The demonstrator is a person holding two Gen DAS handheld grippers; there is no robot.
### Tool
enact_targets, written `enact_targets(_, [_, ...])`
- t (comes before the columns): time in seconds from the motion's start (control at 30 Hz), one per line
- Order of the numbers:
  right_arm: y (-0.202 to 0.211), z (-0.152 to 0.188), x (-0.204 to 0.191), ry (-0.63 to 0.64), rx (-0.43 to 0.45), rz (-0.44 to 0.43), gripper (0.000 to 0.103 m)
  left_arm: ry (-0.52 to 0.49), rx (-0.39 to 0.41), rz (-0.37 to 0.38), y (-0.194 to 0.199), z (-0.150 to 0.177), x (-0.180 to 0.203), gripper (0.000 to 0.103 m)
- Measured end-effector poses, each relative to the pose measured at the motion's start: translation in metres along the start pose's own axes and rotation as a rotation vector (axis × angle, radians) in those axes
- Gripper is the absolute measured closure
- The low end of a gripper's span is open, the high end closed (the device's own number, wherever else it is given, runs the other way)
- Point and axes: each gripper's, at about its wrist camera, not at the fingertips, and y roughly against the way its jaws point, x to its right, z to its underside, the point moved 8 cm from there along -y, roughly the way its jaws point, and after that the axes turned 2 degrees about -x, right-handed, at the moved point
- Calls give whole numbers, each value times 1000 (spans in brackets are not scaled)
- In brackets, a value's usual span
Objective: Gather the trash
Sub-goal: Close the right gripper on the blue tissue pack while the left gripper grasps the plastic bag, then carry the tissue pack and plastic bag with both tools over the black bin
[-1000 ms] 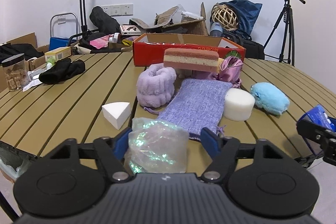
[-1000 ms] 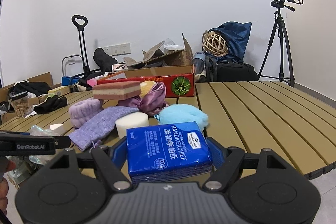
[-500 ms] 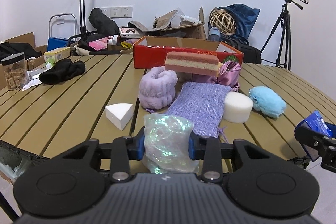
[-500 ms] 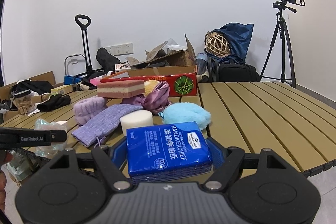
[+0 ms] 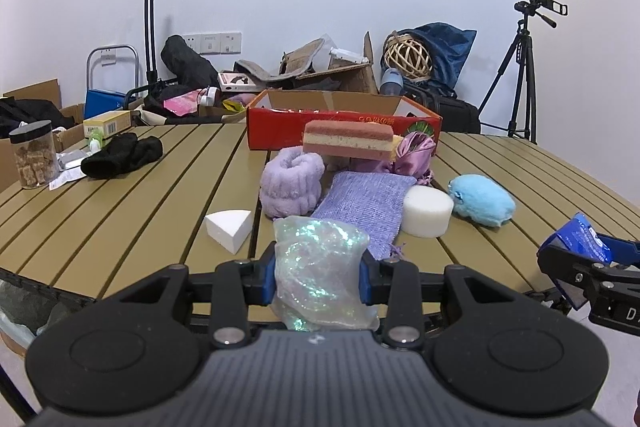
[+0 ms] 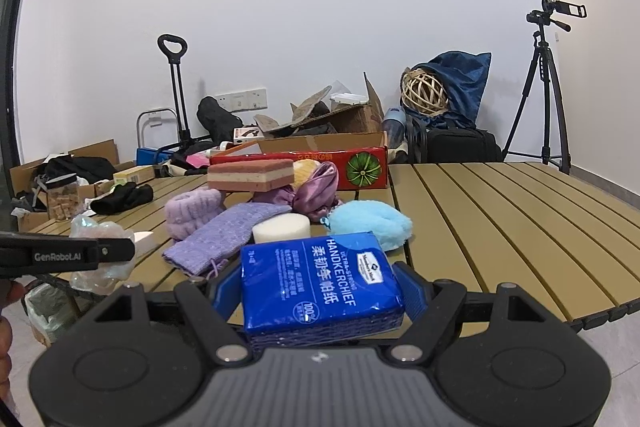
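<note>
My left gripper (image 5: 318, 277) is shut on a crumpled iridescent plastic wrapper (image 5: 322, 273), held just off the near edge of the slatted wooden table (image 5: 132, 211). My right gripper (image 6: 316, 291) is shut on a blue handkerchief tissue pack (image 6: 320, 281), also near the table's front edge. The left wrist view shows the right gripper and its blue pack (image 5: 586, 241) at the far right. Seen from the right wrist, the left gripper with the wrapper (image 6: 100, 227) is at the far left.
On the table lie a white foam wedge (image 5: 230, 229), a purple scrunchie (image 5: 292, 187), a purple knit pouch (image 5: 366, 207), a white round sponge (image 5: 426, 211), a blue fluffy pad (image 5: 482, 201), a layered sponge (image 5: 348, 141), a red cardboard box (image 5: 340, 121), a black cloth (image 5: 122, 155) and a jar (image 5: 34, 155). A tripod (image 5: 520, 67) stands behind.
My left gripper closed on the iridescent wrapper, lifted it off the table and drew back toward the near edge. The right gripper pulled back a little, still holding the blue pack.
</note>
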Motion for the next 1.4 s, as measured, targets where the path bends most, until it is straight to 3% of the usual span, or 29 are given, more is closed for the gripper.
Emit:
enact_targets(0.67, [42,35,-36,11,-96,-32,27,26,-4,7,68,31,-18,66])
enact_targets(1.17, [65,95,-62,34,-266,-49,27,-17,-154,-9,96,97,-25,66])
enact_targets(1.4, [71,133,-76,61,-399,-49,27,-25,-245,-27,99,132,-32,66])
